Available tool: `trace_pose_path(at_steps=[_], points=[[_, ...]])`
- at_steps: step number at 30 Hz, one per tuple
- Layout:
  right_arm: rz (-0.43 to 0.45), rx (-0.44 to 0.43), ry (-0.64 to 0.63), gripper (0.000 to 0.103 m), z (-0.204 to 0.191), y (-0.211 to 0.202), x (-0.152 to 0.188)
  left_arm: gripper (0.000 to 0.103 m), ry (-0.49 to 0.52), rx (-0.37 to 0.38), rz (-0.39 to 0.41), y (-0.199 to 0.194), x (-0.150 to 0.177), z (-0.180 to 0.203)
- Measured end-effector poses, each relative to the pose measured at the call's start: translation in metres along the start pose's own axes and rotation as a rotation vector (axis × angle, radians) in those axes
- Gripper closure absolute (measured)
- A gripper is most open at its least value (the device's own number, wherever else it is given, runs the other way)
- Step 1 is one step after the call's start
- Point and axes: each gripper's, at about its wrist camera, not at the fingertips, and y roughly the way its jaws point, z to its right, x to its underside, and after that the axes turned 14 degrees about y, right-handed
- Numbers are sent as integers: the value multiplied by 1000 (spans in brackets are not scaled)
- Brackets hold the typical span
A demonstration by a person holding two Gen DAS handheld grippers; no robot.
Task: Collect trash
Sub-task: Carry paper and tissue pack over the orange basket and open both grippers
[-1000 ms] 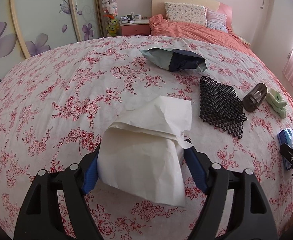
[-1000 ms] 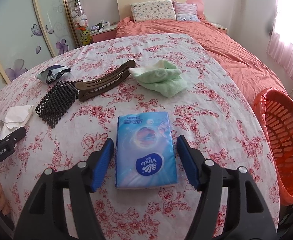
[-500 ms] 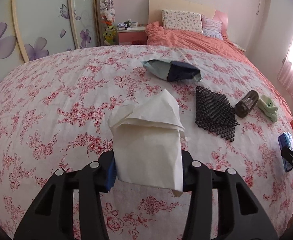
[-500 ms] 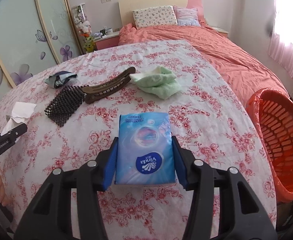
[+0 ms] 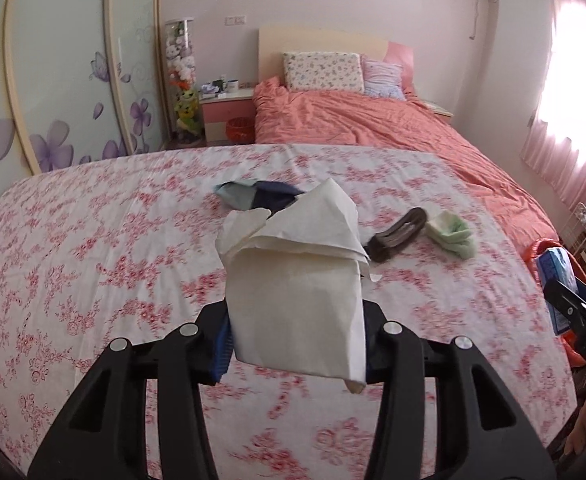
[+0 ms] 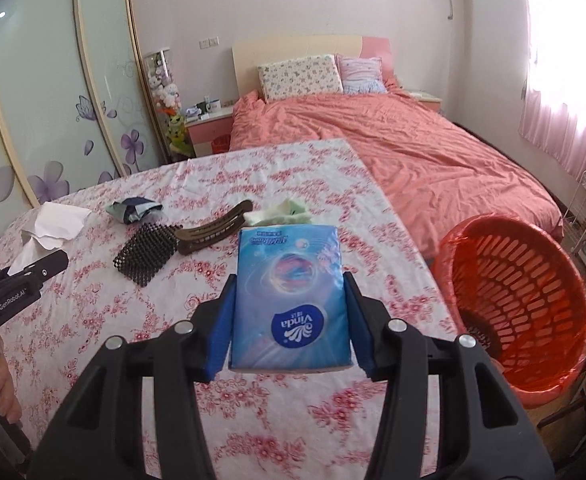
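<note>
The left gripper point(image 5: 295, 344) is clamped on a crumpled white paper point(image 5: 297, 280), held clear above the floral tablecloth point(image 5: 93, 264). The right gripper point(image 6: 289, 336) grips a blue tissue pack point(image 6: 289, 296) on both sides, also lifted off the cloth. On the cloth beyond lie a black mesh pad point(image 6: 147, 254), a brown hair clip point(image 6: 213, 232), a green cloth point(image 6: 281, 216) and a crumpled dark wrapper point(image 6: 135, 208). An orange basket point(image 6: 521, 300) stands on the floor beside the table's right edge. Farther back is a bed with a pink quilt point(image 6: 413, 148).
</note>
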Motion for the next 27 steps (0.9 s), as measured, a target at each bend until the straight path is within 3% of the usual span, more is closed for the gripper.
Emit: trace_pose_path(at_steps=[16, 27], points=[[128, 65, 123, 53, 82, -58, -24, 56, 117, 210, 88, -31, -29, 106], [181, 169, 261, 53, 180, -65, -46, 56, 226, 415, 111, -20, -58, 206]])
